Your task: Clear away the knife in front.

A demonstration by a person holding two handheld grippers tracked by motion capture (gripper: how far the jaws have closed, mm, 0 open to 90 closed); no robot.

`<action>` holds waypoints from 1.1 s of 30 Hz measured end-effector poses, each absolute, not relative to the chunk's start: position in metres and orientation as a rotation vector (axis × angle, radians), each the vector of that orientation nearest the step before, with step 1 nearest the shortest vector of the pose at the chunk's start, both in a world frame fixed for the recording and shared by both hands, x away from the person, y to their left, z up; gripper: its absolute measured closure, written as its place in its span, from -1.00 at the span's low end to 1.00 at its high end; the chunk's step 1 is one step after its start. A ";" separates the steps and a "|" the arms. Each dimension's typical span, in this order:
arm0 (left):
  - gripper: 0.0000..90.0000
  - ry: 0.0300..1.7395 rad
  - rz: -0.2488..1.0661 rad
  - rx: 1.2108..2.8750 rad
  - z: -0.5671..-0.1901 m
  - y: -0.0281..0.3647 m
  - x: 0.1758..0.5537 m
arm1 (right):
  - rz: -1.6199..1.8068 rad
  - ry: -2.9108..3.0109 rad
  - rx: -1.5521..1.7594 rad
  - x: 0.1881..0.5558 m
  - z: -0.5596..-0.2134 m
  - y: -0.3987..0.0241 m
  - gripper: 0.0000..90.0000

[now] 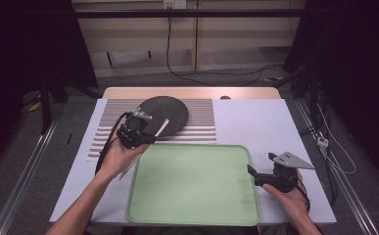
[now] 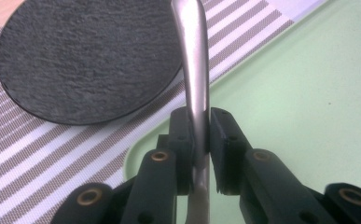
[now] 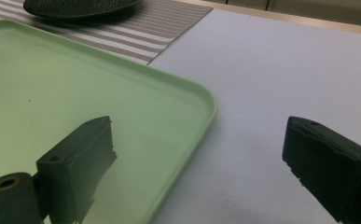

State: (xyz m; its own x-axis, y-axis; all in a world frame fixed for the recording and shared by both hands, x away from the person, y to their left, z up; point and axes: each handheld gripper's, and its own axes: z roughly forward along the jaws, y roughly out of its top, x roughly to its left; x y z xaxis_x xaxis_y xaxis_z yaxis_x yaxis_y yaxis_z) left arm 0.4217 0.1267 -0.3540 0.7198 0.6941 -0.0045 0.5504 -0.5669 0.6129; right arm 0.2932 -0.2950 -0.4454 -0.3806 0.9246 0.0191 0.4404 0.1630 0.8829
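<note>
My left gripper (image 1: 150,135) is shut on a slim metal piece of cutlery (image 1: 163,126), over the near edge of the striped placemat (image 1: 199,120) by the tray's far left corner. In the left gripper view the pads (image 2: 220,135) clamp its shiny handle (image 2: 194,60), which points up past the dark round plate (image 2: 85,60). Its other end is hidden below the jaws, so I cannot tell what kind of cutlery it is. My right gripper (image 1: 261,164) stands open at the right rim of the pale green tray (image 1: 192,146), with nothing between its fingers (image 3: 78,158).
The dark plate (image 1: 170,110) lies on the placemat at the back. The tray (image 3: 206,100) has nothing on it. White table covering (image 1: 255,122) stretches to the right of the placemat. Cables trail on the floor beyond the table.
</note>
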 end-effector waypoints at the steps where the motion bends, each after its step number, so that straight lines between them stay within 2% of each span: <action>1: 0.77 0.942 0.318 2.331 -0.355 0.125 0.420 | 1.162 1.901 1.288 0.293 -0.445 -0.295 -0.79; 18: 0.77 0.905 0.236 2.422 -0.378 0.101 0.407 | 1.166 1.908 1.282 0.294 -0.446 -0.294 -0.79; 33: 0.77 0.926 0.184 2.502 -0.406 0.096 0.405 | 1.170 1.915 1.278 0.294 -0.446 -0.294 -0.79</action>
